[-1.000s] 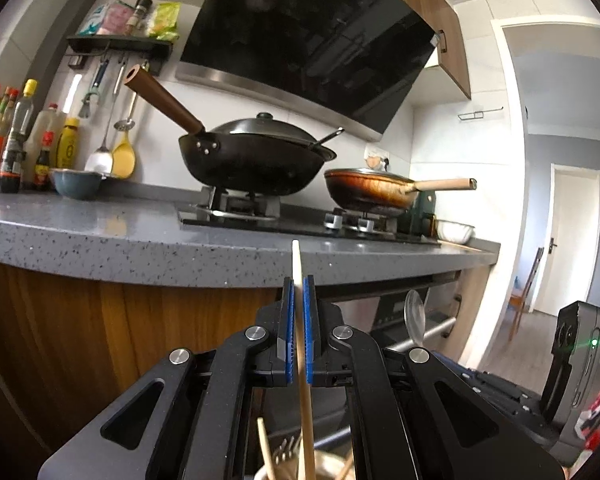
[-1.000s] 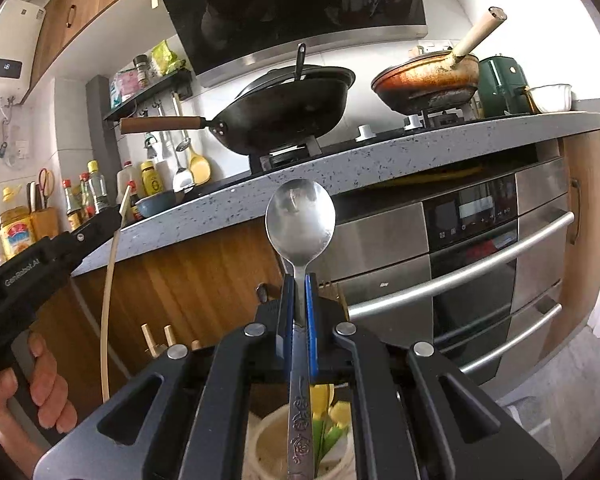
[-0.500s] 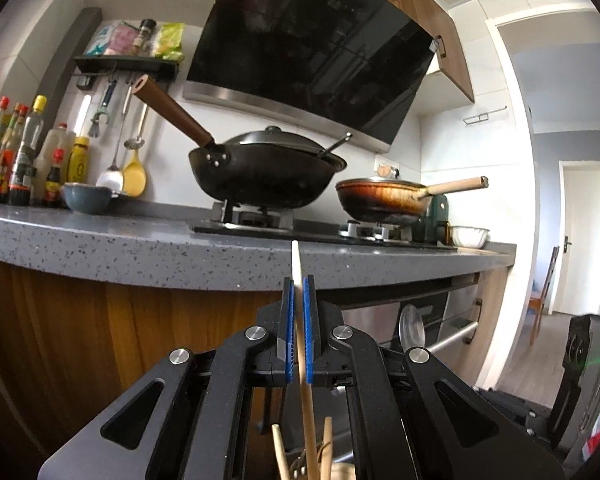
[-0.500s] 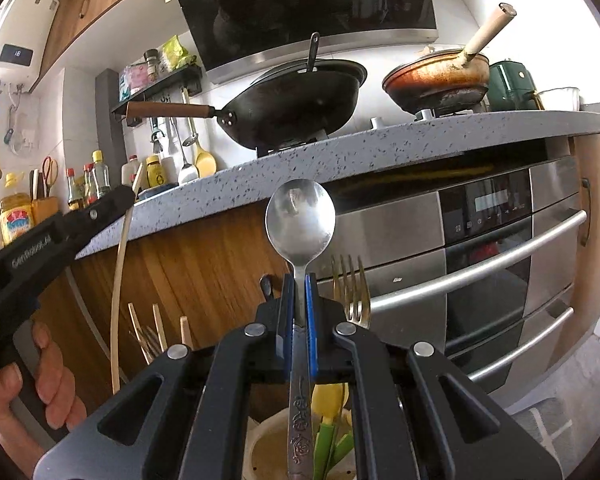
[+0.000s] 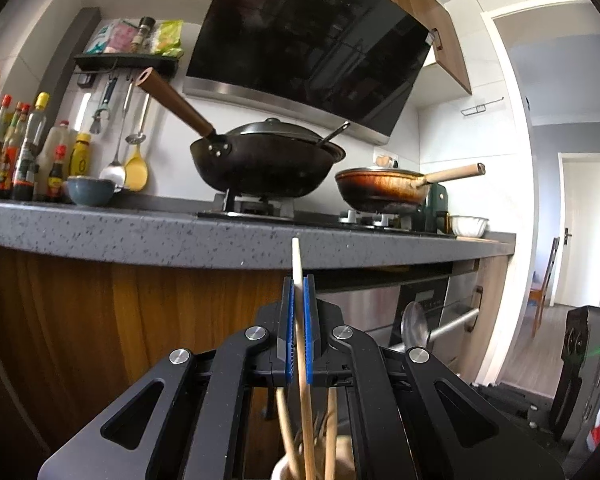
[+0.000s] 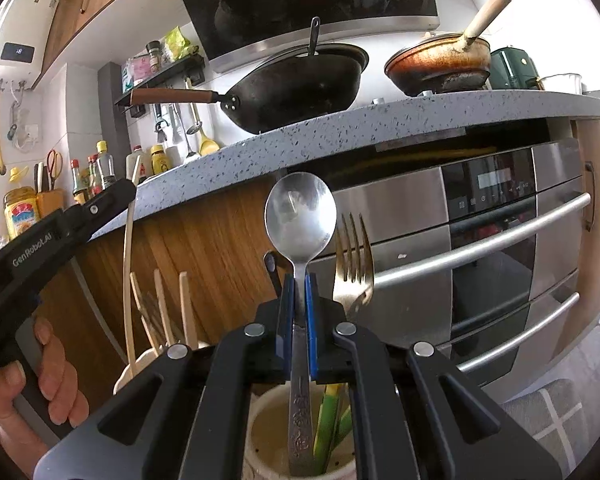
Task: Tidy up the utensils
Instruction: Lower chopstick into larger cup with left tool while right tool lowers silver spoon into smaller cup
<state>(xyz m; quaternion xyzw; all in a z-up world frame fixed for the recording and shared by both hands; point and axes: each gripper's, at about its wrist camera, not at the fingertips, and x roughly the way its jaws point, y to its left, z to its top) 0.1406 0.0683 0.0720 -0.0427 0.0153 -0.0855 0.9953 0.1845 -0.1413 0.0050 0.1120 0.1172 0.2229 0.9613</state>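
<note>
My left gripper (image 5: pixel 298 300) is shut on a pale wooden chopstick (image 5: pixel 300 320) held upright, its lower end among other chopsticks (image 5: pixel 284 432) in a light holder (image 5: pixel 280 472) below. The chopstick (image 6: pixel 129 280) also shows in the right wrist view, going down into that holder (image 6: pixel 130 372). My right gripper (image 6: pixel 299 300) is shut on a metal spoon (image 6: pixel 300 216), bowl up, its handle reaching into a white cup (image 6: pixel 260 436) that holds green-handled utensils (image 6: pixel 330 420). A fork (image 6: pixel 354 264) stands beside the spoon.
A grey speckled counter (image 5: pixel 180 236) runs across above both grippers, with a black wok (image 5: pixel 264 164) and a brown pan (image 5: pixel 384 188) on the stove. A steel oven front (image 6: pixel 500 248) is to the right. Bottles (image 5: pixel 16 156) stand at the far left.
Both grippers have sunk lower: the counter edge has risen in both views. The chopstick and spoon have gone deeper into their holders, and more chopsticks and the fork have come into view.
</note>
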